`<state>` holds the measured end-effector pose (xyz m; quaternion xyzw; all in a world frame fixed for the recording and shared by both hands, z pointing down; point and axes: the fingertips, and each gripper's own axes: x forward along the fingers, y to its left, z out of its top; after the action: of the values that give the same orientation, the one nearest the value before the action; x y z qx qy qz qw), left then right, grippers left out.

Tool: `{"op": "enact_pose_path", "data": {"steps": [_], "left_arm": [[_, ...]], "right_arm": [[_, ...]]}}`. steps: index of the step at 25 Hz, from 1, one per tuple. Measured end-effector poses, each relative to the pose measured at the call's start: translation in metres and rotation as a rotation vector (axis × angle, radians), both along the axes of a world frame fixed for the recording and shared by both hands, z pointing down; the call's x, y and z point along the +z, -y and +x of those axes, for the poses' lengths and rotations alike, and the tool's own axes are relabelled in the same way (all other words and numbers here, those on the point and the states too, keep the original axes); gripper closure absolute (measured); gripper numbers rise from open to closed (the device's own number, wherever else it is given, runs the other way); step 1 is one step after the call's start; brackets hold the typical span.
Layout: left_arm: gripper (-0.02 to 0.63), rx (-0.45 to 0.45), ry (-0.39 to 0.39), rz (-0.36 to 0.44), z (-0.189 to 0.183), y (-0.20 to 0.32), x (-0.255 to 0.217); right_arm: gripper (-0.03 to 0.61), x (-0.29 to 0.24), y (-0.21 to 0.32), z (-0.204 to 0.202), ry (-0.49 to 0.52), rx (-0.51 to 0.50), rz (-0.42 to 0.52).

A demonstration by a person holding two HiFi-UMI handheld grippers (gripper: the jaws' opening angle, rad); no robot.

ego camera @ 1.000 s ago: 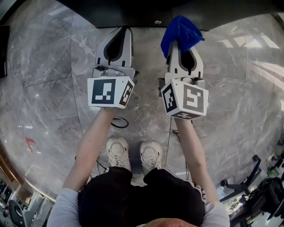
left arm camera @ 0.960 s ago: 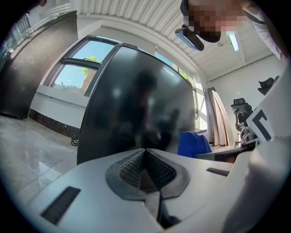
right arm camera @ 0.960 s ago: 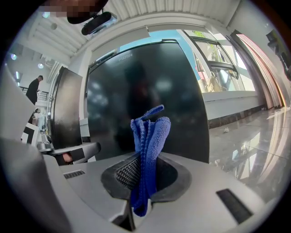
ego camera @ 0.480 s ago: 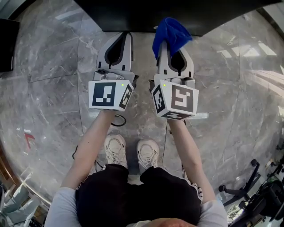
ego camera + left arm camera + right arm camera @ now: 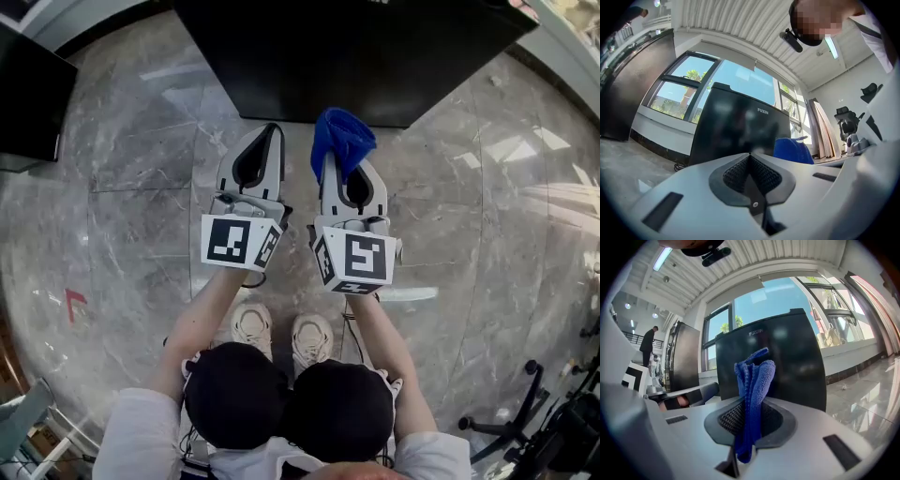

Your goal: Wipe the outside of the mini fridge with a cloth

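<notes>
The black mini fridge [image 5: 347,56] stands on the floor ahead of both grippers; its front fills the middle of the left gripper view [image 5: 736,126] and the right gripper view [image 5: 787,357]. My right gripper [image 5: 339,159] is shut on a blue cloth [image 5: 340,141], which sticks up from between the jaws [image 5: 752,390]. The cloth's top reaches the fridge's near edge in the head view. My left gripper [image 5: 264,141] is shut with nothing in it, just short of the fridge; the blue cloth [image 5: 794,150] shows to its right.
Grey marble floor [image 5: 122,187] lies all around. A second dark cabinet [image 5: 28,94] stands at the far left. An office chair base [image 5: 525,412] is at the lower right. A person [image 5: 648,345] stands far off, seen in the right gripper view. Windows run behind the fridge.
Both grippers have drawn closer together and the fridge now fills more of the top of the head view; the cloth stays clamped in the right gripper.
</notes>
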<state>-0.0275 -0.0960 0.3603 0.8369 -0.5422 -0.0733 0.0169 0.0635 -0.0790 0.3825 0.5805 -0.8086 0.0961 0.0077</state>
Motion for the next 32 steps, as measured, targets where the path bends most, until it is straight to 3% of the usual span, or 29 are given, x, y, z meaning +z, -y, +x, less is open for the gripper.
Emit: {"op": "enact_pose_path", "data": {"steps": [3,9,14,18,23,27,30,32], "left_arm": [[0.610,0.005,-0.016,0.016,-0.003,0.017,-0.026],[0.611,0.026,0.029,0.053,-0.015,0.055,-0.086],[0.611,-0.041,-0.003,-0.018,-0.039,0.057,-0.165],[0.611,-0.057,0.026,-0.051,-0.051,0.029,-0.296],[0.611,-0.129,0.017,-0.055,-0.083,-0.004,-0.514],[0.611,-0.151,0.051,-0.031,-0.084,-0.043,-0.682],[0.611,-0.172,0.050,-0.004,-0.080,-0.075,-0.769],[0.611,-0.159,0.034,0.023,-0.076,-0.095,-0.800]], "right_arm": [[0.517,-0.017,0.015,0.000,-0.010,0.000,-0.005],[0.517,-0.071,0.047,-0.005,-0.102,-0.027,0.006],[0.517,-0.156,0.057,-0.001,-0.122,0.006,-0.033],[0.517,-0.289,0.044,-0.008,-0.086,0.006,-0.075],[0.517,-0.516,0.015,-0.016,-0.081,-0.002,-0.070],[0.517,-0.670,-0.020,-0.017,-0.035,-0.008,-0.108],[0.517,-0.753,-0.058,-0.021,0.021,-0.047,-0.116],[0.517,-0.776,-0.081,-0.024,0.023,-0.082,-0.116]]}}
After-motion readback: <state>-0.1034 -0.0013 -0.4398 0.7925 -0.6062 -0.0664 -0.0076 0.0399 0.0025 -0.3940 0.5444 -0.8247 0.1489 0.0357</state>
